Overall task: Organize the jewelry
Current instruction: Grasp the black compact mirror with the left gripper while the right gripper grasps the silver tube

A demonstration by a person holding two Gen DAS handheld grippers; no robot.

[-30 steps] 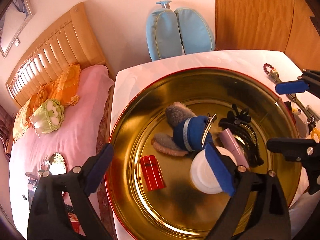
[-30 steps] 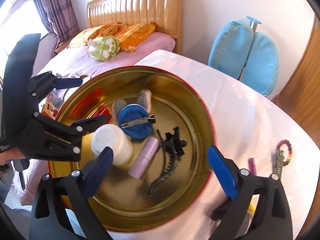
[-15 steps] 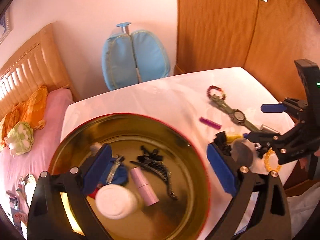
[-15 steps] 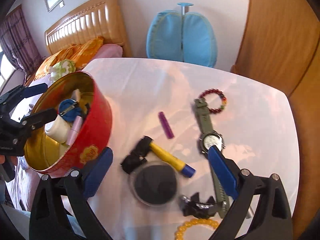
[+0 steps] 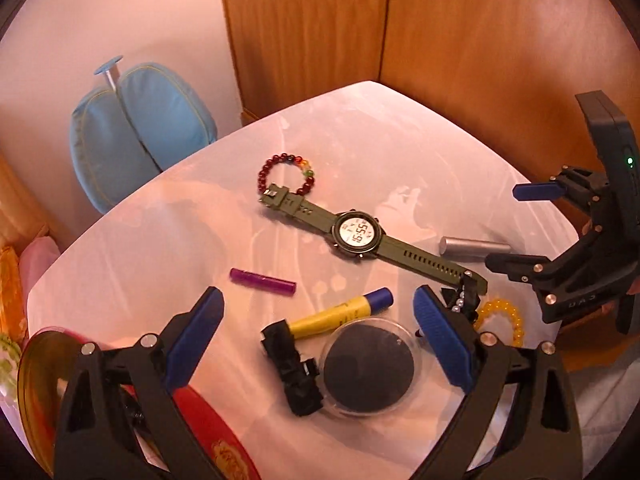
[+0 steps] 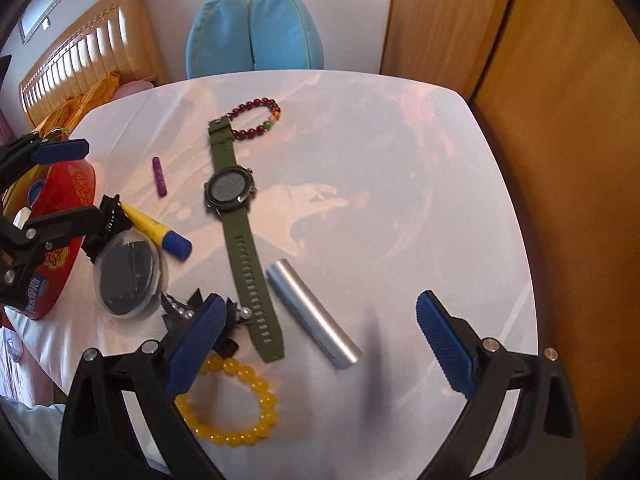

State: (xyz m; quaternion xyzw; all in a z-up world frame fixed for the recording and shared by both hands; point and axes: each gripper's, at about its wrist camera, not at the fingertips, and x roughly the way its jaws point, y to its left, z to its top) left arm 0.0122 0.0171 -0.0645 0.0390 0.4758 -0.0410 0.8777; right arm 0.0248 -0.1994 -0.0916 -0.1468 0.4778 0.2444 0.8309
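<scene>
Both grippers, left [image 5: 316, 312] and right [image 6: 318, 330], are spread, empty — the yellow bead bracelet [image 6: 230, 402] could be knocked off the table [image 6: 400, 200] edge.

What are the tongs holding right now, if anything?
Nothing. The left tongs and the right tongs are both open and empty above the table; the watch lies untouched.

My right tool [image 6: 320, 332] hangs wide apart and empty over the desk [image 6: 400, 160], green watch [image 6: 240, 224] beside silver tube [image 6: 314, 314], yellow bracelet [image 6: 232, 404] nearest.
</scene>
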